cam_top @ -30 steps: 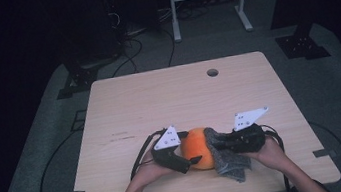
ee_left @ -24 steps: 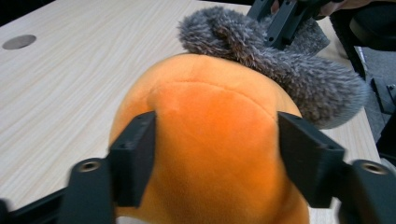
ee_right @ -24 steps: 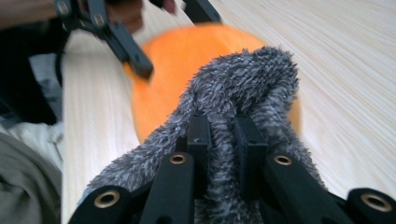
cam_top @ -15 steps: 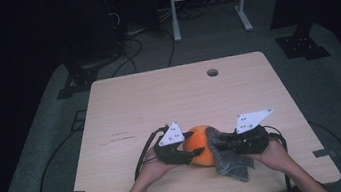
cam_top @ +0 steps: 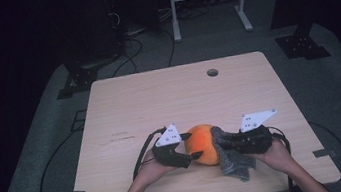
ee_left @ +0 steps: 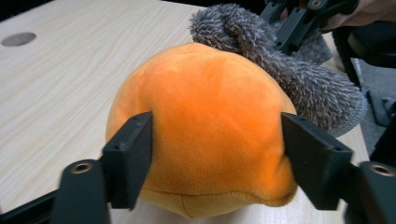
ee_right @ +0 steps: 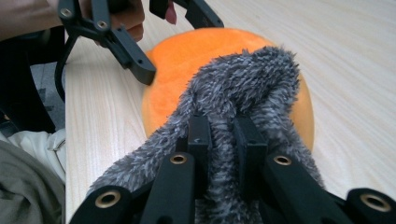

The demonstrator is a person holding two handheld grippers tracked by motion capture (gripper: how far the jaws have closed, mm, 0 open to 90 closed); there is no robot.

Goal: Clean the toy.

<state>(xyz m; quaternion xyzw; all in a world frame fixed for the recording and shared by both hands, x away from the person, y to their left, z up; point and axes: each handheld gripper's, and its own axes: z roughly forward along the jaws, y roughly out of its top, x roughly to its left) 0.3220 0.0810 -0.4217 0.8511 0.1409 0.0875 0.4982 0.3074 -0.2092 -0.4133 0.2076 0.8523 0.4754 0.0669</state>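
Your orange plush ball [cam_top: 202, 144] sits on the wooden surface [cam_top: 169, 101], near its front edge and well in front of the round hole [cam_top: 212, 72] at the far side; take the ball as your landmark. Your left gripper [cam_top: 191, 154] comes at the ball from its left, and in the left gripper view its fingers [ee_left: 129, 156] stand on either side of the ball [ee_left: 201, 126], one against each flank at about mid height, the plush bulging between them. Those fingers have just been opening a little from a tighter squeeze, with the ball between them, and they touch its sides now; how hard they press you cannot tell from the pictures. Your right gripper [cam_top: 226, 142] sits just right of the ball, and its fingers [ee_right: 199, 140] are pinched close together on a fold of the grey fuzzy cloth [ee_right: 243, 88]. That cloth drapes over the right and upper side of the ball [ee_right: 180, 58], touching it, and its loose end hangs down onto the surface in front of the ball's right side, seen in the high view as a grey heap [cam_top: 232, 160]. Both hands rest low at the front edge, left hand [cam_top: 150, 172] left of the ball and right hand [cam_top: 277, 154] right of it.
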